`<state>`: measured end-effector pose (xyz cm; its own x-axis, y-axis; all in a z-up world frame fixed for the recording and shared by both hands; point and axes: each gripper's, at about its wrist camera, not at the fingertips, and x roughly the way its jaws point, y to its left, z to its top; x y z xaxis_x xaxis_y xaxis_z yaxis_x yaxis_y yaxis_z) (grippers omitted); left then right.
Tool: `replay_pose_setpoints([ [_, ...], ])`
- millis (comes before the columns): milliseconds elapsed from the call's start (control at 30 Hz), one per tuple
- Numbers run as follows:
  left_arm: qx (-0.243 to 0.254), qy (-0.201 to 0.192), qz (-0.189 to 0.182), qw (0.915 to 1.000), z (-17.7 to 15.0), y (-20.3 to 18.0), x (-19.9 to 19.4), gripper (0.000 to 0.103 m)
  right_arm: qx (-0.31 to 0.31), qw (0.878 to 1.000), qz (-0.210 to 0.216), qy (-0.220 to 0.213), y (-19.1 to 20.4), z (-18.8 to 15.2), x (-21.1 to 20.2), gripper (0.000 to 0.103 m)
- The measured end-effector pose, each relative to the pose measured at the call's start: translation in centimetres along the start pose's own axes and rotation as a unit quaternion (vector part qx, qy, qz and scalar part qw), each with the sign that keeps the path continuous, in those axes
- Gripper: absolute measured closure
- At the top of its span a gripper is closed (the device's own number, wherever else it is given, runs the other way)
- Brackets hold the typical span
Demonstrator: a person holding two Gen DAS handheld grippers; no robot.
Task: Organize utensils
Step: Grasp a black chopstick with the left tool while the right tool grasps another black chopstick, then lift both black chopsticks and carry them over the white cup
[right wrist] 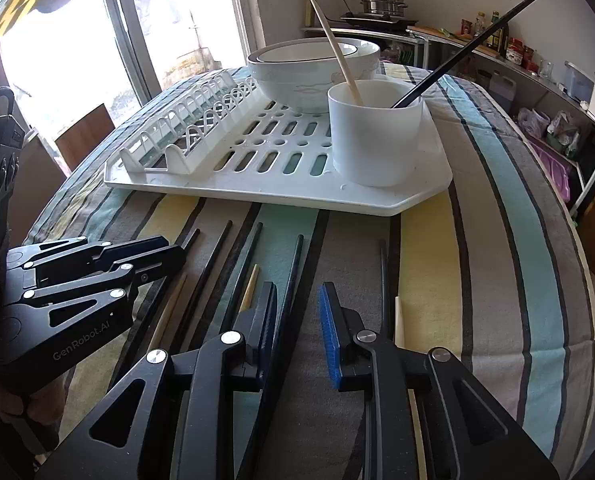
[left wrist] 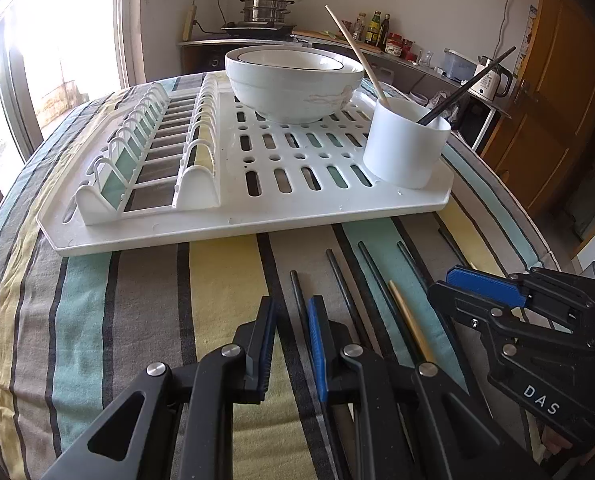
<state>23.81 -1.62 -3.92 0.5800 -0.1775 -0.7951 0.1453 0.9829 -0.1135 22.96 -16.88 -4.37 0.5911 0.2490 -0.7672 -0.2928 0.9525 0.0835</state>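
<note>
— A home kitchen, this?
— Yes: steamer pot [left wrist: 266, 7] on a hob, oil bottles [left wrist: 378, 28] and an electric kettle [left wrist: 493, 78] along the counter, dish rack [left wrist: 257, 208] on a striped tablecloth [left wrist: 137, 300].

Your black chopsticks [right wrist: 293, 268] and wooden ones [right wrist: 249, 292] lay loose on the striped cloth; two leaned in the white cup [right wrist: 377, 132].
</note>
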Motion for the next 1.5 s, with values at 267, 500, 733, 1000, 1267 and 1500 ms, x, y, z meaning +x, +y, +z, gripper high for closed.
replay_pose_setpoints([
  [267,0.032,0.003,0.022,0.9992,-0.2,-0.9,0.1,0.087,-0.026,0.999,-0.019,0.003,0.6,0.2,0.8,0.089],
  [500,0.057,0.008,0.036,0.9977,0.3,-1.5,0.6,0.087,-0.034,0.999,-0.025,0.003,0.8,0.5,1.0,0.097],
  [733,0.037,0.006,0.019,0.9991,0.4,-1.1,0.3,0.097,-0.015,1.000,-0.004,-0.009,0.1,0.5,0.1,0.098],
  [1000,0.030,-0.038,-0.004,0.9988,1.3,-1.0,-3.7,0.098,0.004,0.998,0.024,-0.051,-0.6,1.4,-3.1,0.098],
  [1267,0.030,-0.092,-0.020,0.9951,2.8,-1.1,-9.1,0.098,0.006,0.992,0.036,-0.117,-0.6,2.6,-8.5,0.098],
  [1500,0.035,-0.143,-0.026,0.9887,3.9,-1.3,-13.9,0.099,0.009,0.984,0.035,-0.175,-1.0,3.1,-13.0,0.098],
])
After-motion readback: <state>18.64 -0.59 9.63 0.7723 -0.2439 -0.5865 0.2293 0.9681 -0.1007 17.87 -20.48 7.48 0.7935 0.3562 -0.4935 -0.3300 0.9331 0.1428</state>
